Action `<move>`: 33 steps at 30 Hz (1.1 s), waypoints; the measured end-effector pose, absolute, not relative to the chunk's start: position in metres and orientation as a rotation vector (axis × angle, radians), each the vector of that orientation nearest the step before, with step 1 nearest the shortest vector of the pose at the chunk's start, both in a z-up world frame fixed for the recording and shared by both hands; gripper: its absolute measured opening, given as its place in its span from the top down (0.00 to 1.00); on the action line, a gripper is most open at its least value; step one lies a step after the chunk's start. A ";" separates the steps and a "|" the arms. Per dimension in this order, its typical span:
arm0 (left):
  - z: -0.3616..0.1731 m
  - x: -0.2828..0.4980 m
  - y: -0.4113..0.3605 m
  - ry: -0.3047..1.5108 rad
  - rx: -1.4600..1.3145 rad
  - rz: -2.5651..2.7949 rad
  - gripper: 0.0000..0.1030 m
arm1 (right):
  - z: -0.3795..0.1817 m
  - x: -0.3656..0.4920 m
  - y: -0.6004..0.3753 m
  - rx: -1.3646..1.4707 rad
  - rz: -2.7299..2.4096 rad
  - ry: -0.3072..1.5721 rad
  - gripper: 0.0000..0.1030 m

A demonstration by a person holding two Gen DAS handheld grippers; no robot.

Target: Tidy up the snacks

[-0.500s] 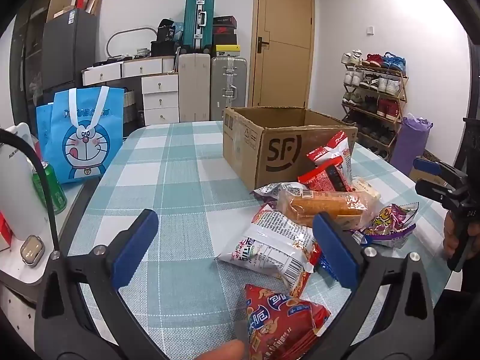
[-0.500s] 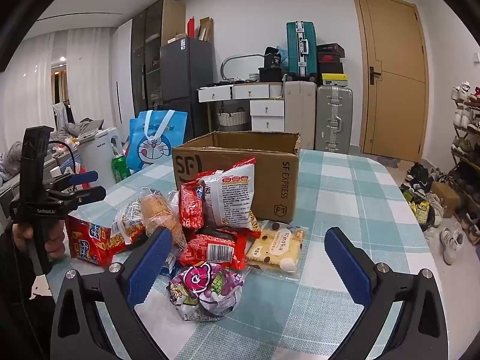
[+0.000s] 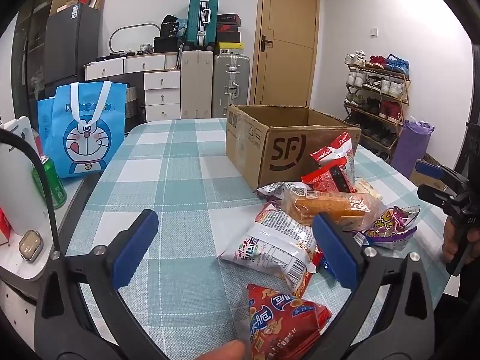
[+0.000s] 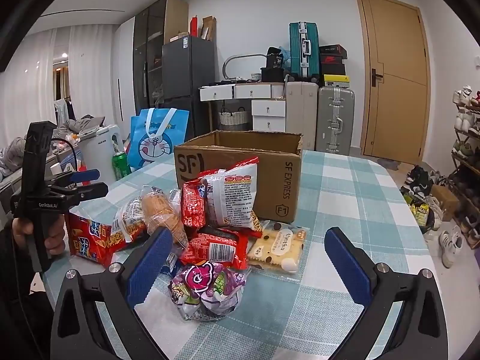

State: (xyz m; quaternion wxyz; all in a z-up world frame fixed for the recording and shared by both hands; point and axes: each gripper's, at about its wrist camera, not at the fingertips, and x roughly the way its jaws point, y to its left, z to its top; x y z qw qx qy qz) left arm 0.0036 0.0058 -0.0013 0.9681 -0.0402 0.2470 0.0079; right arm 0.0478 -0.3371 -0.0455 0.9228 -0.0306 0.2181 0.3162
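Hovering wide open, both the left tongs (image 3: 234,247) and the right tongs (image 4: 249,259) hold nothing; no snack is gripped yet. Nearest the right pair lies the purple candy bag (image 4: 207,291), then the snack pile (image 4: 216,210) in front of the cardboard box (image 4: 270,180). Likely next: close on one packet and carry it boxward.

Matt brown corrugated cardboard box (image 4: 270,177); woven checked tablecloth (image 3: 180,180) with a coarse cloth weave; glossy crinkled plastic on the red snack bag (image 3: 285,327) and purple candy packet (image 4: 207,288); clear shiny film over the biscuit pack (image 4: 279,247); left gripper (image 3: 235,250) in matt black plastic with ribbed blue pads (image 3: 135,249)
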 end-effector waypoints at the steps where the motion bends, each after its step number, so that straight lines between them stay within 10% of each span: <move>1: -0.001 0.003 0.006 0.498 -0.082 0.016 0.00 | -0.046 0.048 -0.337 -0.062 0.649 0.448 0.00; 33: -0.001 0.002 0.006 0.494 -0.080 0.018 0.00 | -0.046 0.049 -0.337 -0.065 0.642 0.451 0.00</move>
